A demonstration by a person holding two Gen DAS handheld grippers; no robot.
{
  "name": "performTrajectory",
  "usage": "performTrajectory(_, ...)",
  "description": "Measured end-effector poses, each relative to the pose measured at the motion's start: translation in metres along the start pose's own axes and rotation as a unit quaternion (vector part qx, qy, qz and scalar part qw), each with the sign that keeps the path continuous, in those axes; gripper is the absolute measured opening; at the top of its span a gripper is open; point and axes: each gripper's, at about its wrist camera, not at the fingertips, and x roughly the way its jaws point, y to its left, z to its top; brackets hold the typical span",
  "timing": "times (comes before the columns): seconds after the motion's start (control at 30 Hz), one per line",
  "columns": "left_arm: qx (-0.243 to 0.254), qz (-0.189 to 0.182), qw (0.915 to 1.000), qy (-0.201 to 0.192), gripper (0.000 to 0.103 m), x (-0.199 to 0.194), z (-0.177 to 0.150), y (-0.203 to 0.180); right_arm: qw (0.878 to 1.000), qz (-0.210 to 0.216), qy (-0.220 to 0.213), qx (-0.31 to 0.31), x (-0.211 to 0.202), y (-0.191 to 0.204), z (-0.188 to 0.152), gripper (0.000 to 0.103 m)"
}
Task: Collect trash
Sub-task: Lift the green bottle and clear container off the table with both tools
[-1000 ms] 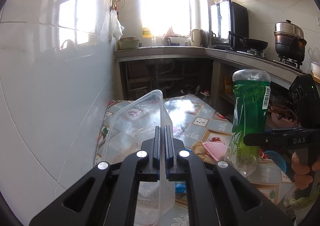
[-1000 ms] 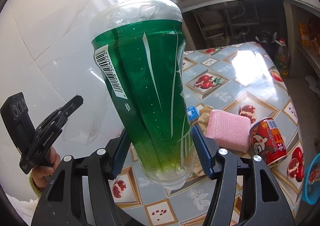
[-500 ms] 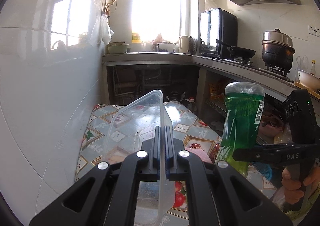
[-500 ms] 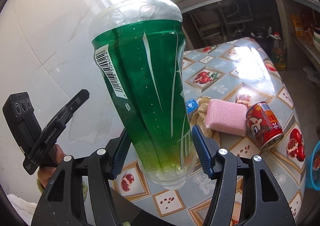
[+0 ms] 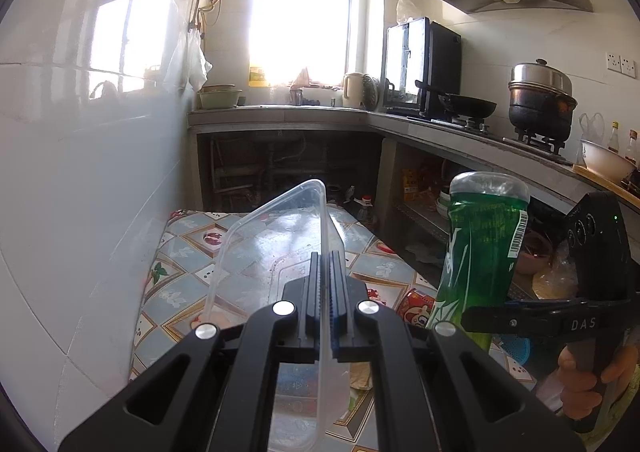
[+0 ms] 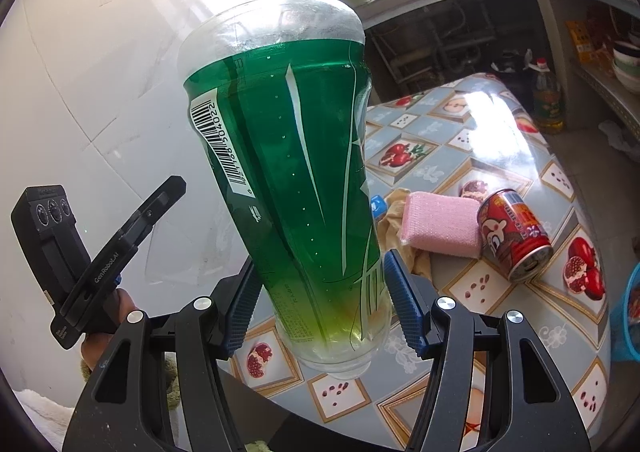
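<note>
My left gripper (image 5: 329,256) is shut on the thin wall of a clear plastic container (image 5: 272,236), held on edge above the table. My right gripper (image 6: 320,284) is shut on a green plastic bottle (image 6: 288,156), its blue pads (image 6: 404,304) pressing both sides near the lower end. The bottle leans left and hangs above the table. In the left wrist view the same bottle (image 5: 480,244) stands to the right, in the right gripper (image 5: 466,319), which a hand (image 5: 580,376) holds. The left gripper (image 6: 176,184) shows at the left of the right wrist view, with the container (image 6: 188,252) faint against the wall.
A red drink can (image 6: 514,234) lies on the patterned table (image 6: 500,156) beside a pink sponge (image 6: 440,224) on a yellow cloth (image 6: 390,212). A blue basket (image 6: 626,316) sits at the right edge. White tiled wall (image 5: 80,212) runs along the left. A kitchen counter (image 5: 460,132) with pots stands behind.
Both grippers have drifted across the table with their loads, and both grips are unchanged. The left wrist view now shows the table lower, and the red can has come into sight.
</note>
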Motion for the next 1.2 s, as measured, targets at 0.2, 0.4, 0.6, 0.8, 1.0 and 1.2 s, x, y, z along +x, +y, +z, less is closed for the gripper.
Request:
performTrajectory(0.2, 0.006, -0.010, 0.9999, 0.001, 0.003, 0.003, 0.002, -0.009, 1.000, -0.003, -0.009, 0.006, -0.010, -0.007, -0.004, 0.058)
performTrajectory(0.4, 0.012, -0.021, 0.9997, 0.003, 0.003, 0.007, 0.002, -0.020, 1.000, -0.007, -0.018, 0.012, -0.026, -0.013, -0.007, 0.058)
performTrajectory(0.6, 0.021, -0.034, 0.9992, 0.008, 0.003, 0.014, 0.003, -0.035, 0.999, -0.010, -0.027, 0.022, -0.038, -0.024, -0.009, 0.058)
performTrajectory(0.8, 0.028, -0.051, 0.9982, 0.015, 0.003, 0.025, 0.005, -0.053, 0.998, -0.021, -0.042, 0.032, -0.052, -0.037, -0.011, 0.058)
performTrajectory(1.0, 0.030, -0.082, 0.9958, 0.027, 0.003, 0.040, 0.008, -0.076, 0.996, -0.035, -0.062, 0.049, -0.071, -0.054, -0.014, 0.058)
performTrajectory(1.2, 0.036, -0.123, 0.9912, 0.034, 0.003, 0.055, 0.015, -0.111, 0.993, -0.056, -0.087, 0.066, -0.097, -0.072, -0.017, 0.058)
